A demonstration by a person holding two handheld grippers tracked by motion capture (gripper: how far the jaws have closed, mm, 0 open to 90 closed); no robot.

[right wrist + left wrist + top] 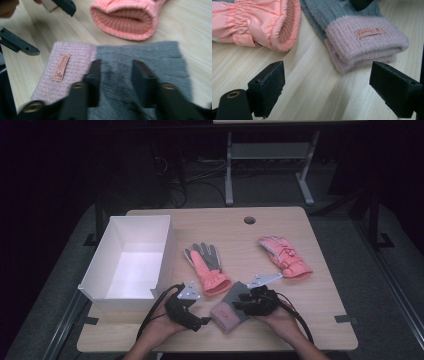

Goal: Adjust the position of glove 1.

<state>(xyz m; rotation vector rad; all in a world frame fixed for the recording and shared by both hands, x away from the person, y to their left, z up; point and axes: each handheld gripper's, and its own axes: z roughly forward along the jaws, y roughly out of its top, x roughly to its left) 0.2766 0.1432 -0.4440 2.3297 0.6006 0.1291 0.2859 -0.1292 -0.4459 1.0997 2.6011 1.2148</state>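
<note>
Near the front edge of the worktop (300, 330) lies a folded grey and pink knit glove (229, 307), just beside the cuff of a pink and grey ski glove (207, 267). The right tool (116, 75) sits on top of the knit glove's grey part with its jaws a little apart, not squeezing it, and the left tool (327, 90) rests wide open on the bare wood close to the glove's pink cuff. A white box (100, 270) stands at the left, and another pink glove (285, 257) lies farther right.
</note>
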